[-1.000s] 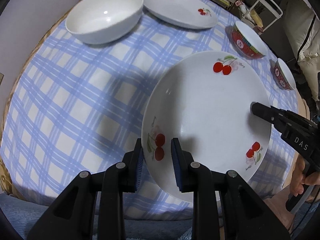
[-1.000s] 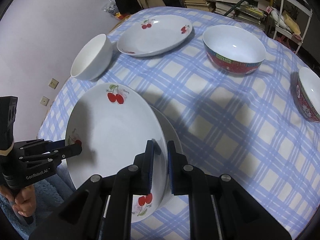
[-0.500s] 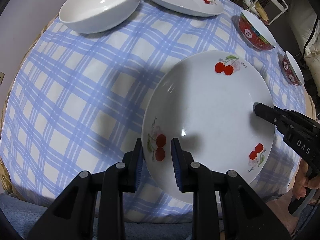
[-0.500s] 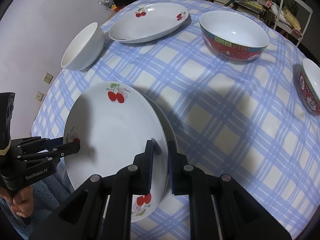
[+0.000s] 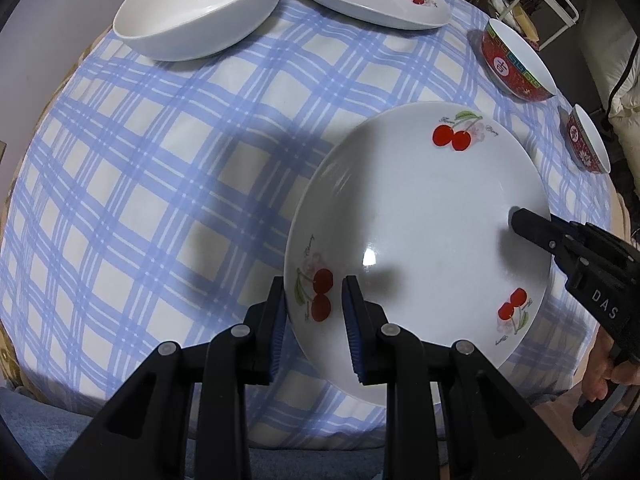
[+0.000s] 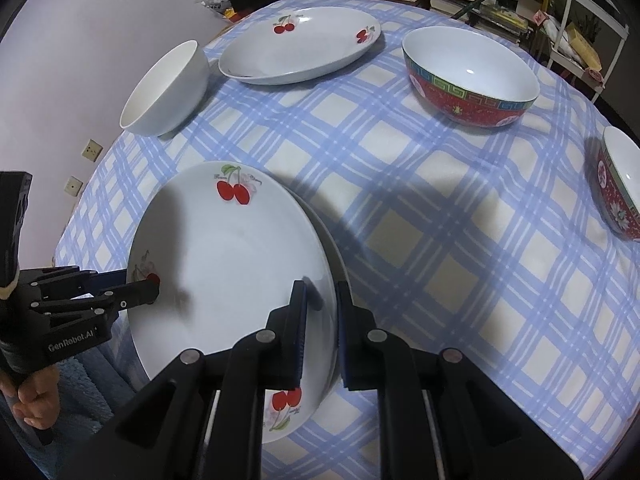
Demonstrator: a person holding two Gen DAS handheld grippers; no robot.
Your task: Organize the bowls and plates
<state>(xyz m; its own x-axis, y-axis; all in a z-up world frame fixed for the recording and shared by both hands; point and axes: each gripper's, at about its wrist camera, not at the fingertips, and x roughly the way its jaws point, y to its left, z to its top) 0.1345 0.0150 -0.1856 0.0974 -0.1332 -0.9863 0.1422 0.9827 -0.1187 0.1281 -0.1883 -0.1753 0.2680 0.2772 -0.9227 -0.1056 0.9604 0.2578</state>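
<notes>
Your left gripper [image 5: 314, 316] and right gripper [image 6: 320, 332] both clamp opposite rims of the round white cherry-printed ceramic plate [image 5: 416, 248] (tilted, near table edge) over the blue-checked tablecloth [image 5: 160, 184].

Colours and patterns seen on the table

The tablecloth [image 6: 460, 208] is checked in light blue, white and pale beige. The near plate [image 5: 420, 216] is white, printed with red cherry pairs on green stems (faint pink blossom is set behind them); the same print is carried by the far plate [image 6: 300, 46]. The plain bowl [image 6: 168, 88] is white all over. The large patterned bowl [image 6: 470, 74] is red outside, white inside, banded in teal and gold; the small patterned bowl [image 6: 618, 184] is likewise red with pale flowers. Both grippers are black, with blue pads [image 5: 352, 320].
</notes>
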